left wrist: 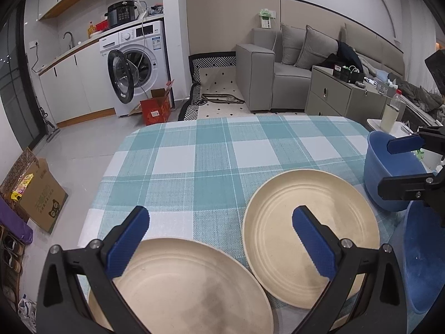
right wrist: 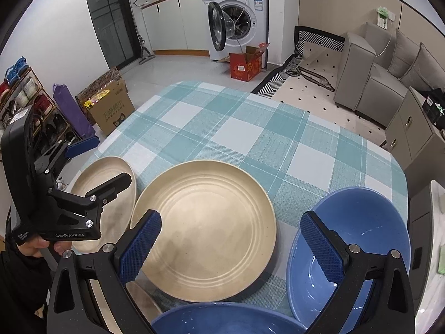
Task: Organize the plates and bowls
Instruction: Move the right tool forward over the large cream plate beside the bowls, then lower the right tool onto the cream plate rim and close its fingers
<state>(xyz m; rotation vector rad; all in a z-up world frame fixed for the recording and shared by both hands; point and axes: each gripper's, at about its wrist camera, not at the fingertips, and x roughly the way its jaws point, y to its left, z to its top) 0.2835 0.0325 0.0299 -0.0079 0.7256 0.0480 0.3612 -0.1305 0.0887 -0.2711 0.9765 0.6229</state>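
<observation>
So both claws are hanging over the checked teal-and-white tablecloth (left wrist: 211,150) with nothing in them. The left gripper (left wrist: 221,239) is spread wide, blue pads far apart. Right under it, between the two fingers, sits a beige plate (left wrist: 178,286); its left pad is over that plate's far rim. A second beige plate (left wrist: 311,231) lies just to the right and a bit ahead, with the right pad hovering over it. The two plates look nearly touching, can't tell for sure.

The right gripper (right wrist: 230,245) is also wide open and empty. The second beige plate (right wrist: 203,228) is straight ahead between its fingers. A blue bowl (right wrist: 361,239) sits under the right finger, tilted, apparently leaning on another blue bowl (right wrist: 222,318) directly below the claw at the bottom edge. In the right wrist view, you can see the left gripper off to the left over the first plate (right wrist: 103,194), with a person's hand (right wrist: 36,246) on its handle.

Washing machine (right wrist: 239,16) with its door open in the background.
</observation>
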